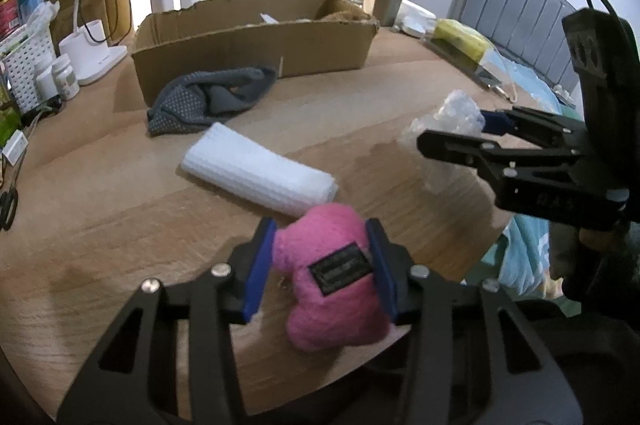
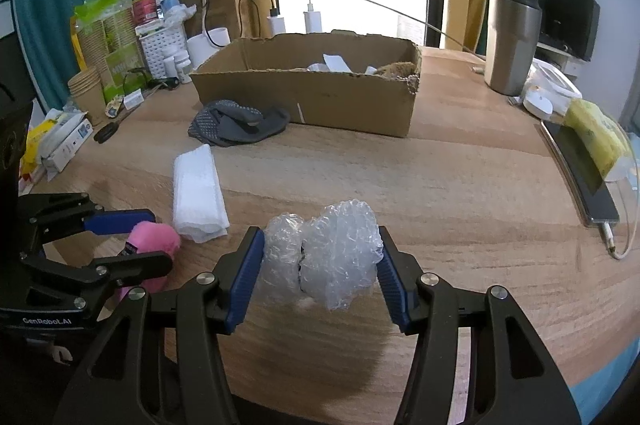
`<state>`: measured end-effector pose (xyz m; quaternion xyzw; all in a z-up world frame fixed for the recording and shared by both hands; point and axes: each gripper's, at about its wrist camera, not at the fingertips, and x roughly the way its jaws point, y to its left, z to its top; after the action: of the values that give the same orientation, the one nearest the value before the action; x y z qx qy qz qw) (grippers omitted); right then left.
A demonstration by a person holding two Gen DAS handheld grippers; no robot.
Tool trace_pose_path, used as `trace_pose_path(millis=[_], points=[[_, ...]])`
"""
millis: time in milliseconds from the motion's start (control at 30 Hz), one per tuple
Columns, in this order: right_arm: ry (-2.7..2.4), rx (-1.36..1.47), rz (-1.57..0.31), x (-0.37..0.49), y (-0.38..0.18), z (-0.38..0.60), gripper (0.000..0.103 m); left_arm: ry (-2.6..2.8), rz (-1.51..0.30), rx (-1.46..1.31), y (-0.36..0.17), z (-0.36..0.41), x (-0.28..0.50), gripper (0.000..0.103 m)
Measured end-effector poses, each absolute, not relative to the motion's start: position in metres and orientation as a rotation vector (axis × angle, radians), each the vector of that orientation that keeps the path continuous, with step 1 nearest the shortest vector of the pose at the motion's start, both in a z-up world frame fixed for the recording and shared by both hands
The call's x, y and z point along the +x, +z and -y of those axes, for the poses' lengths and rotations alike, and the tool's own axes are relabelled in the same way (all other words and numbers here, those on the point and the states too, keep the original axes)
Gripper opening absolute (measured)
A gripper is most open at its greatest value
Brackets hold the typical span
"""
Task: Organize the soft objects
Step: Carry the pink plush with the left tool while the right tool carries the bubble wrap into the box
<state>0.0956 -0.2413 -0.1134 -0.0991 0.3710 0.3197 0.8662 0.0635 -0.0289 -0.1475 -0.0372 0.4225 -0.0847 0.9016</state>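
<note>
A pink plush toy [image 1: 332,289] with a black label sits on the wooden table, and my left gripper [image 1: 320,229] is shut on it, blue pads pressing both sides. The right wrist view shows the same toy [image 2: 164,241] inside the left gripper [image 2: 158,237]. My right gripper [image 2: 320,237] is shut on a wad of clear bubble wrap [image 2: 336,261], which is also visible at the right of the left wrist view as bubble wrap [image 1: 448,121] between the right gripper [image 1: 454,129] fingers. A folded white foam sheet [image 1: 260,169] and a grey dotted cloth [image 1: 208,99] lie between the grippers and an open cardboard box [image 1: 248,53].
The box [image 2: 320,101] holds paper scraps and a brown item. A steel tumbler [image 2: 512,45], a phone [image 2: 580,177] with cable and a yellow bag line the right edge. Scissors [image 2: 108,133], paper cups, bottles and a lamp base [image 1: 96,53] crowd the left.
</note>
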Motion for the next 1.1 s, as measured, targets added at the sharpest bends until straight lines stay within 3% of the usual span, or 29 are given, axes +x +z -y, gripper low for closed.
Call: trace_pose_path(millis=[1100], points=[[0.74, -0.22, -0.719, 0.103, -0.091, 0.211, 0.058, -0.1, -0.713, -0.15, -0.107, -0.025, 0.07, 0.047]])
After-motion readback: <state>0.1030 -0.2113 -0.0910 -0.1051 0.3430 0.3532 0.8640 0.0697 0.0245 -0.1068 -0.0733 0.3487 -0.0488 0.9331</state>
